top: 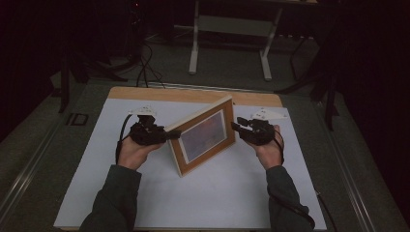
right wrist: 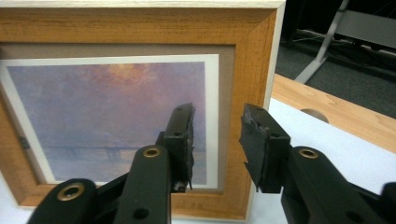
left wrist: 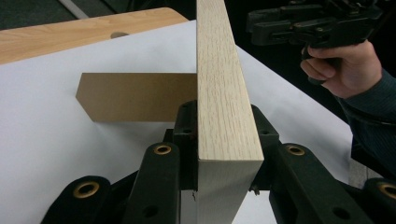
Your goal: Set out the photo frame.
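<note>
Right now I'm clamping my left gripper on the picture frame's left edge, mid-picture; my right gripper is hanging parted and empty beside it. If the stand isn't propping, the frame could topple.

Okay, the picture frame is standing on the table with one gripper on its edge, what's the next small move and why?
Probably open the left gripper slowly and see whether the picture frame stays up. It stands on the white sheet with its brown back stand swung out behind it. The left gripper is clamped on its side edge, while the right gripper is open and clear of the frame, so it gives no support.
</note>
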`<control>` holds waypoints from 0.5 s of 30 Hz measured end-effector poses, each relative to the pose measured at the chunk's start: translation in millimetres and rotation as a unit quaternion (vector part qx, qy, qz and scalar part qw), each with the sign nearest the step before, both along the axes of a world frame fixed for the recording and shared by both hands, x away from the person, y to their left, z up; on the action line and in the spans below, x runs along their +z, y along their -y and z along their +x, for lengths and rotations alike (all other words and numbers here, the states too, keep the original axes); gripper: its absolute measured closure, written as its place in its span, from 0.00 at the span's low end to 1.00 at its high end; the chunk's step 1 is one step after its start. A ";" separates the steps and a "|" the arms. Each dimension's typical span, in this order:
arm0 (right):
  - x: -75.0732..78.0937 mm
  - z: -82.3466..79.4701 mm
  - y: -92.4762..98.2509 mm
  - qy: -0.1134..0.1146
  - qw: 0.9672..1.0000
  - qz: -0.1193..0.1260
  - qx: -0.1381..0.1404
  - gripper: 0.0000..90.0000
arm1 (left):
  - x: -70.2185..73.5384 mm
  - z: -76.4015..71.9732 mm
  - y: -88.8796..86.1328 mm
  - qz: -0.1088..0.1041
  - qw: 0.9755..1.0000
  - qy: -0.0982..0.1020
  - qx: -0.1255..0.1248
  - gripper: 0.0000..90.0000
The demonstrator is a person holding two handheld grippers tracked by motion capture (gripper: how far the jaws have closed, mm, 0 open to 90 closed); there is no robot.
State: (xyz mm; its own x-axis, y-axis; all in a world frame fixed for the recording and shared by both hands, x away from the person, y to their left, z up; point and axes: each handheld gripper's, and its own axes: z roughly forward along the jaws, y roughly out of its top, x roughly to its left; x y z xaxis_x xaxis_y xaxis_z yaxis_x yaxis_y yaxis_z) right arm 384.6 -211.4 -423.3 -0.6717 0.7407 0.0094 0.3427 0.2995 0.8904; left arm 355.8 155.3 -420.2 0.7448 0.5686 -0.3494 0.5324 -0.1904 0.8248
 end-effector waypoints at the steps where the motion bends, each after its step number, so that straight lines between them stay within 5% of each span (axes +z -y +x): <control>1: -0.3 1.4 0.0 -0.001 1.000 -0.001 -0.001 0.70 | -0.2 0.9 -0.2 -0.001 1.000 -0.001 -0.001 0.81; 15: 5.8 20.3 -3.5 0.000 1.000 -0.010 -0.016 0.59 | -1.0 10.1 -2.5 -0.001 1.000 -0.006 -0.027 0.81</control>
